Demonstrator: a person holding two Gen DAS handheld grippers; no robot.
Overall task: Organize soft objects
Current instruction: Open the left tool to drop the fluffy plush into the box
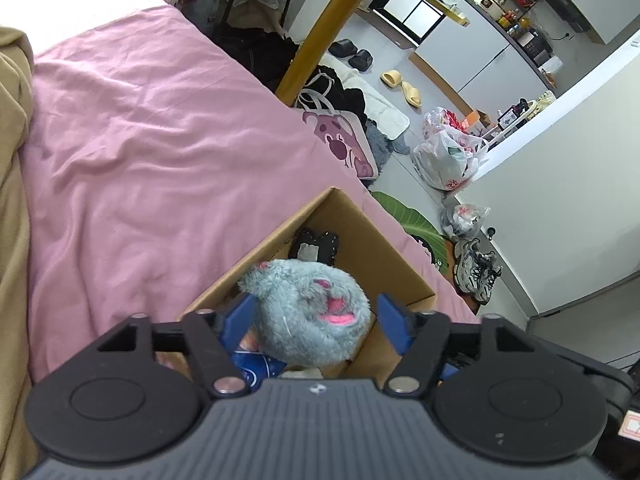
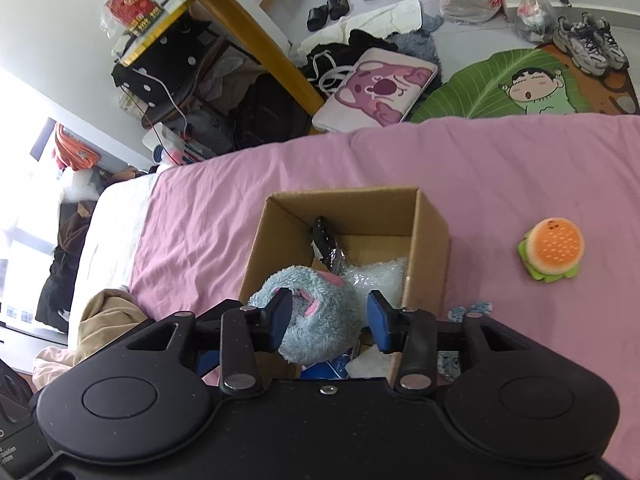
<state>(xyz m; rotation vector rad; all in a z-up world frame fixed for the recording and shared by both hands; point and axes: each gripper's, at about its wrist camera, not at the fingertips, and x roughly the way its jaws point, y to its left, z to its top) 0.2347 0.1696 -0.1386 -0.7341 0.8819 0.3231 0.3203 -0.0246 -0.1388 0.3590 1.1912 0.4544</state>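
Note:
A blue-grey plush toy (image 1: 308, 312) with pink patches sits at the top of an open cardboard box (image 1: 360, 224) on the pink bed sheet (image 1: 140, 160). My left gripper (image 1: 319, 314) is open and straddles the toy; its right finger stands clear of the fur. In the right wrist view my right gripper (image 2: 329, 316) is shut on the plush toy (image 2: 316, 320), with its left pad pressed into the fur above the box (image 2: 432, 232). A burger-shaped plush (image 2: 552, 252) lies on the sheet to the right of the box.
The box also holds a black studded item (image 2: 326, 244), bubble wrap (image 2: 380, 276) and something blue. A small blue patterned thing (image 2: 474, 309) lies beside it. A tan blanket (image 1: 12, 200) is bunched on the left. Past the bed edge the floor carries a pink cushion (image 2: 376, 92), bags and shoes.

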